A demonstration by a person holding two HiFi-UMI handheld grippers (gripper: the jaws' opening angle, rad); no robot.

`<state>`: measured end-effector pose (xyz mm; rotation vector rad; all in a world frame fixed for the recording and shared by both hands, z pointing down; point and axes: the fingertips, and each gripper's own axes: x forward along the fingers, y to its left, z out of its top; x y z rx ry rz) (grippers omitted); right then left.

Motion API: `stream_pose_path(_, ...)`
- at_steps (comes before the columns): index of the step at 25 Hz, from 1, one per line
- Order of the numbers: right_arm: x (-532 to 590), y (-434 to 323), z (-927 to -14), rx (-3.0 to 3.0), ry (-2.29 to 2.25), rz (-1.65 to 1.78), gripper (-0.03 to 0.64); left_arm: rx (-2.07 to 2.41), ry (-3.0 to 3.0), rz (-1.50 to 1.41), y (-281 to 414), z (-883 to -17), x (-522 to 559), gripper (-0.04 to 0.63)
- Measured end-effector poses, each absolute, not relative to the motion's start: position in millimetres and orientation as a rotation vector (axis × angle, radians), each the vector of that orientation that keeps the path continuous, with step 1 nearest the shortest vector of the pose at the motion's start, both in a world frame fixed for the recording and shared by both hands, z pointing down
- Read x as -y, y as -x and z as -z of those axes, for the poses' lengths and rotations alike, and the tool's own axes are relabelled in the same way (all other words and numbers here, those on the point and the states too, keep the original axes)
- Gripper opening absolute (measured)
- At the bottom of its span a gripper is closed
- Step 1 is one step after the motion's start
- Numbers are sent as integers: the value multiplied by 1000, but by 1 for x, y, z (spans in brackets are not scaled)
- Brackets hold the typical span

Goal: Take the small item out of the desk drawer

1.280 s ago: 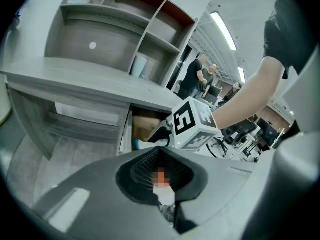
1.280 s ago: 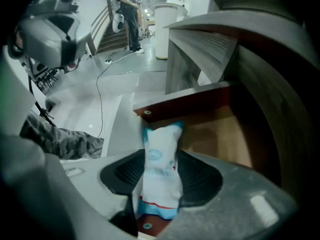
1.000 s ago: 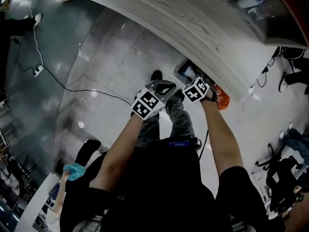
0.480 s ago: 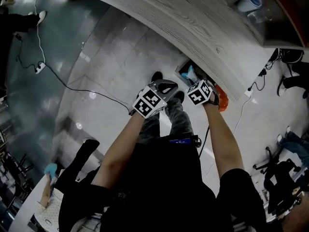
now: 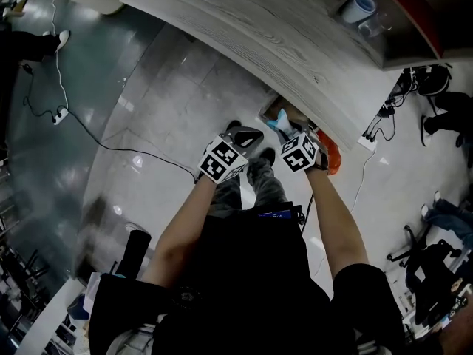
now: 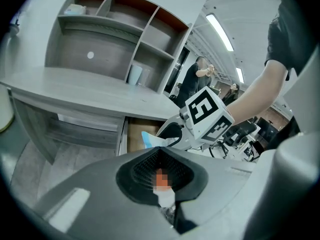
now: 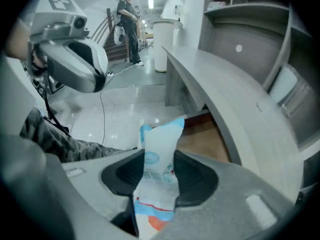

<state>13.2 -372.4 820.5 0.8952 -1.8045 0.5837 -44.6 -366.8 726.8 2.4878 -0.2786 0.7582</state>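
Note:
My right gripper (image 5: 290, 129) is shut on a small white-and-blue packet (image 7: 159, 169), whose top sticks up past the pads. Its jaws have just closed a little on the packet. The packet (image 5: 282, 123) hangs above the open wooden drawer (image 5: 270, 109) under the grey desk (image 5: 281, 43). In the left gripper view the packet (image 6: 150, 140) shows in front of the drawer (image 6: 134, 134). My left gripper (image 5: 247, 135) stays just left of the right one, over the person's legs. It is shut, and I see nothing in it.
A blue-rimmed cup (image 5: 361, 7) stands in the shelf unit on the desk. An orange object (image 5: 332, 157) lies right of the drawer, and a power strip (image 5: 366, 143) sits beside it. A black cable (image 5: 96, 132) crosses the glossy floor. Office chairs (image 5: 436, 265) stand at right.
The right gripper has come up out of the drawer with the packet. The left gripper has risen slightly. The person at lower left has shifted.

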Motion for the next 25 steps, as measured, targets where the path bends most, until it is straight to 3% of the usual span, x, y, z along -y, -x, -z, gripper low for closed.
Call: stream_pose_path(25, 354, -67, -644, 2043, -1448, -726, 175, 149, -2638, -732, 1, -649, 357, 0)
